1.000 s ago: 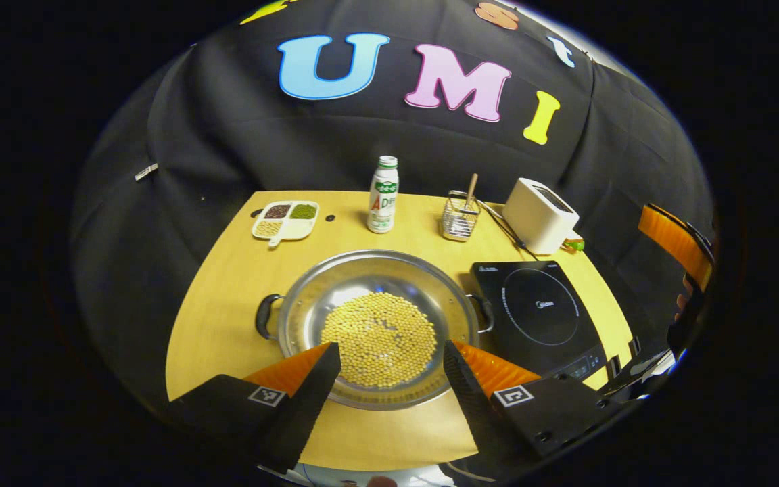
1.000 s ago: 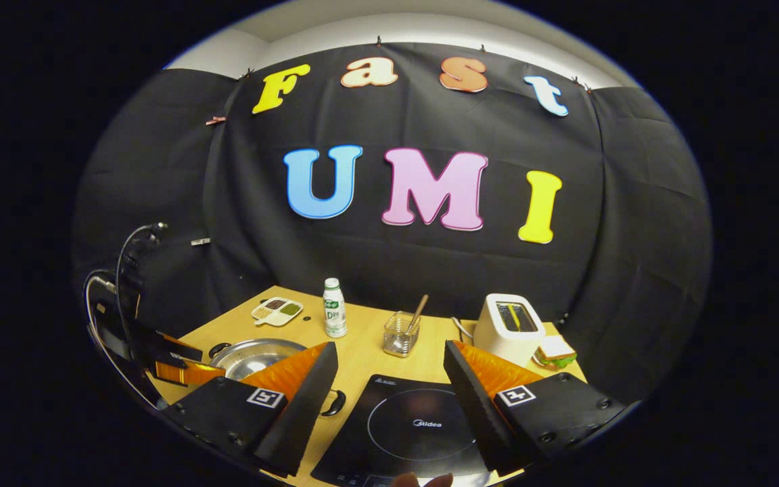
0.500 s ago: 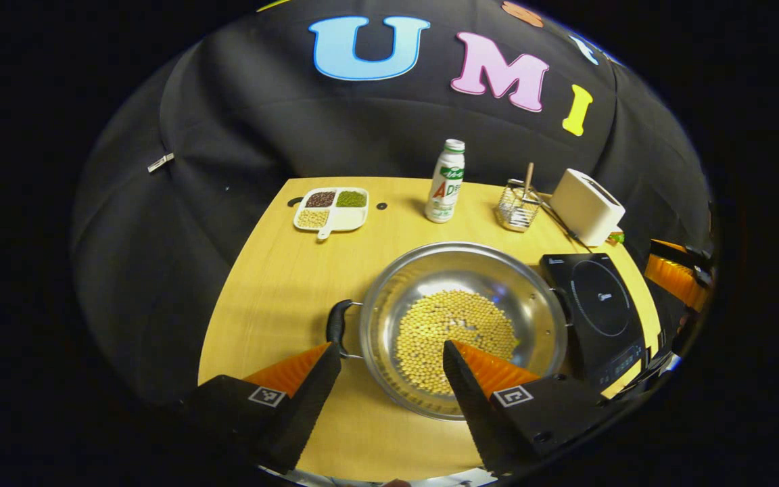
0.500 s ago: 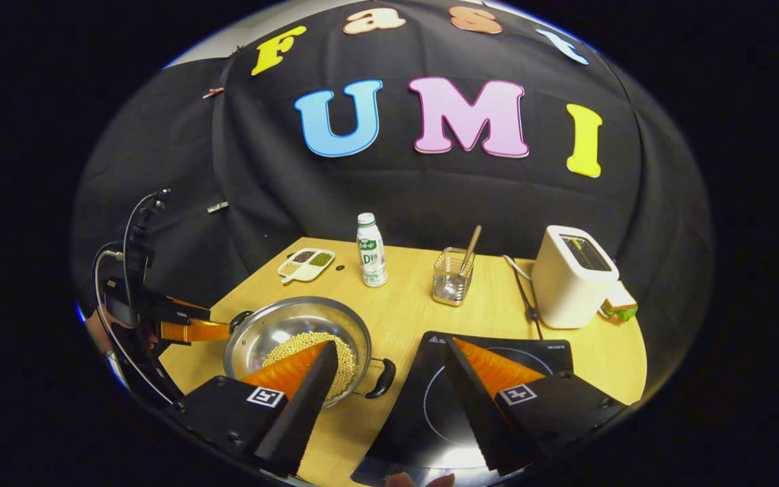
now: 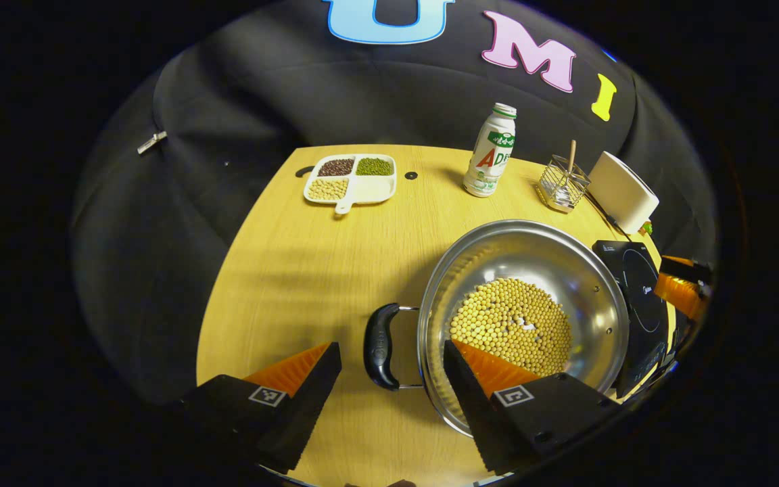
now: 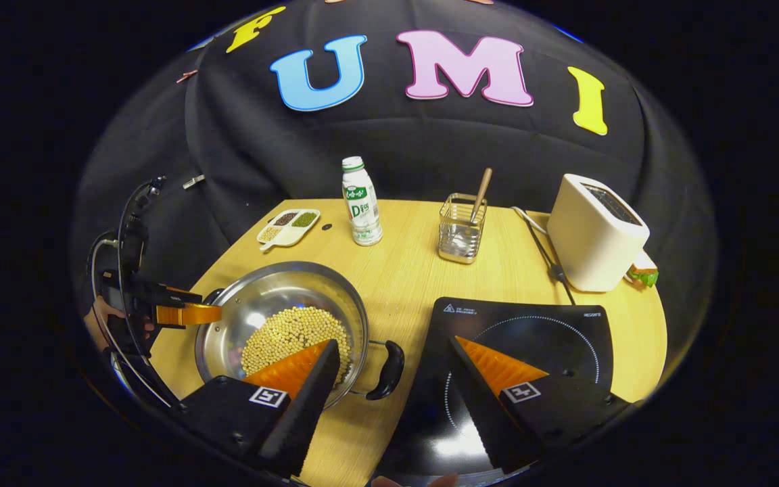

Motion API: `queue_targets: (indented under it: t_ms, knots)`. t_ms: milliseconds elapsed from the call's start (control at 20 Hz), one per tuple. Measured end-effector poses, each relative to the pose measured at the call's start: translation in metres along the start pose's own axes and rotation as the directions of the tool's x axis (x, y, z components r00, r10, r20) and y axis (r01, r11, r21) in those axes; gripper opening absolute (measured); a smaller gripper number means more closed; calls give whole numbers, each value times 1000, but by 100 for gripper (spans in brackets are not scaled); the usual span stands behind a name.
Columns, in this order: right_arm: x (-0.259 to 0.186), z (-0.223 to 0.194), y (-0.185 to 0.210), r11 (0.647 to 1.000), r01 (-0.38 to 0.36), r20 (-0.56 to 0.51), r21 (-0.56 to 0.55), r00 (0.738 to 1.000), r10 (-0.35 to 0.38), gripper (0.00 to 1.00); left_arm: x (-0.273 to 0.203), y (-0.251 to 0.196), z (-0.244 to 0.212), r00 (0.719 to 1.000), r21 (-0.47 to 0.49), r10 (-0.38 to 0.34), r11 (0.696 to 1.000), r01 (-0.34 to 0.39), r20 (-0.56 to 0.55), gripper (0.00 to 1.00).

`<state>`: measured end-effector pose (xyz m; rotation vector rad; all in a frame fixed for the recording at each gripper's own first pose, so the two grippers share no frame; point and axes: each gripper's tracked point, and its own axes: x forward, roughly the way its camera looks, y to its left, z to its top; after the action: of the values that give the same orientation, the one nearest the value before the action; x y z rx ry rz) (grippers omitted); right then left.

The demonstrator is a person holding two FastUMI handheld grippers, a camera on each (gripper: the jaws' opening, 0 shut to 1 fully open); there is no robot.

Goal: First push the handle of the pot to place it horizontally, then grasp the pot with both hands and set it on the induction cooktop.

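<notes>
1. Low in the left gripper view, the left gripper point(image 5: 389, 379) hangs with its jaws wide and holding nothing, the pot's left handle point(image 5: 381, 346) lying in the gap between them but untouched.
2. Low in the right gripper view, the right gripper point(image 6: 393, 375) is also wide and empty, the pot's right handle point(image 6: 387, 369) framed between its fingers.
3. Both handles look to lie flat out from the rim, so I judge the pushing step done and the two-handed grasp in hand.
4. The pot point(image 5: 521, 318) sits on the table point(image 5: 295, 270) at right of centre in the left gripper view, holding yellow beans point(image 5: 511, 327); the cooktop point(image 6: 525, 352) lies just beside it, at lower right of the right gripper view.
5. Next, each gripper should ease forward and close on its handle, then lift level so the beans do not slide.
6. At its left edge the right gripper view shows a hand point(image 6: 102, 318) holding the other gripper, and the toaster's point(image 6: 596, 233) top slot; the left gripper view shows the toaster's plain side and, more plainly, the sorted tray point(image 5: 352, 179) at upper centre.
</notes>
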<state>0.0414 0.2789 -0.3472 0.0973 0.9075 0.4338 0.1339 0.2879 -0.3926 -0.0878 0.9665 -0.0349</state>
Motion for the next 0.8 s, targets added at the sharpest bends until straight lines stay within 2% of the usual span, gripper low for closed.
queue_targets:
  t_ms: [150,300,600,700,800]
  knots:
    - [15,-13,7,1000,-9,-51,19,999,10,99,16,0,-1,1000,-5,-8,1000,8,-11,95]
    - [29,-24,9,999,-6,-97,33,995,9,99,27,15,-7,998,-2,33,999,-33,-44,95]
    - [49,-42,12,997,-4,-174,82,985,19,98,30,12,-9,999,-4,-5,1000,4,-46,90]
    - [57,-36,16,995,-15,-162,98,986,31,98,31,13,-9,999,5,-6,1000,6,-50,90]
    - [60,-45,21,991,-16,-210,131,977,43,92,31,17,-9,999,15,1,1000,0,-54,90]
